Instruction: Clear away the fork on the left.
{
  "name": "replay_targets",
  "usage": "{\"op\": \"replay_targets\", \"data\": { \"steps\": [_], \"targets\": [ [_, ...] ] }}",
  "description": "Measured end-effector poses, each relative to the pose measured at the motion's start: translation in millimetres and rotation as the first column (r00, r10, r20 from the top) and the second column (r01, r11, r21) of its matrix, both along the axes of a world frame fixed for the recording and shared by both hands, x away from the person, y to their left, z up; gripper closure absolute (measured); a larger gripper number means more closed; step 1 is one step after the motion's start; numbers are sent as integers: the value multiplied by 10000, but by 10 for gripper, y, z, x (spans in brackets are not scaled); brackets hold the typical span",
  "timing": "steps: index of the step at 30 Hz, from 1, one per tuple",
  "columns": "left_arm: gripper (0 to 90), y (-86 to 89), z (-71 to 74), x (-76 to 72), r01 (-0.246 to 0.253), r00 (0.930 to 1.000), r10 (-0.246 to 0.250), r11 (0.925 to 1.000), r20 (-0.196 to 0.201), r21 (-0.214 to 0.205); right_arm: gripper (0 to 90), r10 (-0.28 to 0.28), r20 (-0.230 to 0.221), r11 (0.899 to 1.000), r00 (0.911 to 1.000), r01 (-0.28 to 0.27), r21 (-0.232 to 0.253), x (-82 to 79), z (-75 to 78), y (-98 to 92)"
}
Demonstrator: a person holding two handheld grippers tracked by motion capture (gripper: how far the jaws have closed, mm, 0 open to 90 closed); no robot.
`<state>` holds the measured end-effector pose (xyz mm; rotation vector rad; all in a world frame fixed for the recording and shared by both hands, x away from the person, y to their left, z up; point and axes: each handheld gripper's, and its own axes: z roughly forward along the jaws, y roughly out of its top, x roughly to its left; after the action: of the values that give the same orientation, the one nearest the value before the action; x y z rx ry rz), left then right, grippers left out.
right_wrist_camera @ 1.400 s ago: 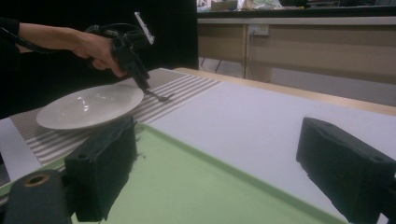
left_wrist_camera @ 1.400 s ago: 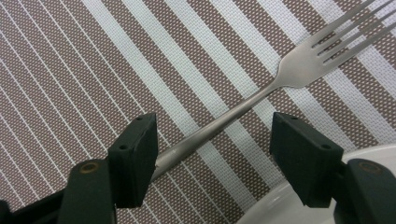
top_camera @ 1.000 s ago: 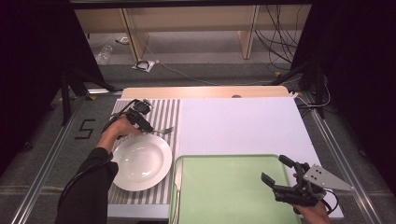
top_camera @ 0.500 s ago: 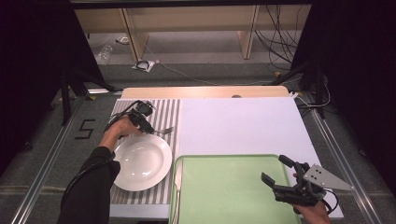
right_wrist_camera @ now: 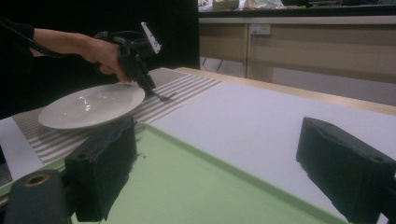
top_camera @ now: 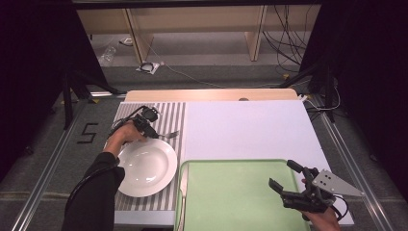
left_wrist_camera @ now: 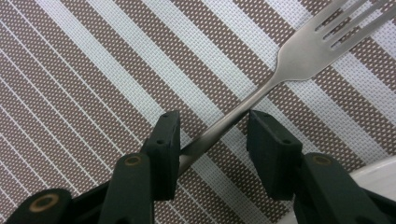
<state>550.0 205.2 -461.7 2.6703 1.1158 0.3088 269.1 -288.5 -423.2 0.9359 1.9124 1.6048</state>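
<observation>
White plate (top_camera: pixel 146 166) just beside fork (left_wrist_camera: pixel 261 88); L tongs (left_wrist_camera: pixel 212 140) closing.

Table (top_camera: pixel 250 125) carries striped mat (top_camera: pixel 169 114) and green tray (top_camera: pixel 231 192).

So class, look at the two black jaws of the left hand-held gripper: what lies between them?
The fork's handle lies between them on the striped placemat, crossing the gap slantwise, as the left gripper view shows. The jaws have just been closing around it.
</observation>
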Motion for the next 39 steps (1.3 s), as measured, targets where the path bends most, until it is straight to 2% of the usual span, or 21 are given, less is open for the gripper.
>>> {"op": "replay_targets", "data": {
  "steps": [4,8,12,25,31,39],
  "targets": [
    [563,-7,1,-5,99,9999,-99,9999,-16,17,130,10,-10,10000,10000,-10,-25,-1,0,2],
    [598,12,0,2,-15,9999,12,9998,-165,-181,131,36,38,10000,10000,-36,-18,-3,2,2],
    [618,1,6,4,-31,9992,26,9999,-397,-106,131,20,13,10000,10000,-20,-6,-2,1,1],
    [764,4,8,2,23,9972,-56,9990,-748,-440,131,50,42,10000,10000,-50,-29,-2,1,4],
    [827,-12,7,-4,113,9969,-144,9991,-768,-411,132,64,44,10000,10000,-64,-25,-4,2,2],
    [836,1,9,-6,37,9972,-72,9989,-742,-472,133,85,31,10000,10000,-85,-23,-2,1,7]
  ]
}}
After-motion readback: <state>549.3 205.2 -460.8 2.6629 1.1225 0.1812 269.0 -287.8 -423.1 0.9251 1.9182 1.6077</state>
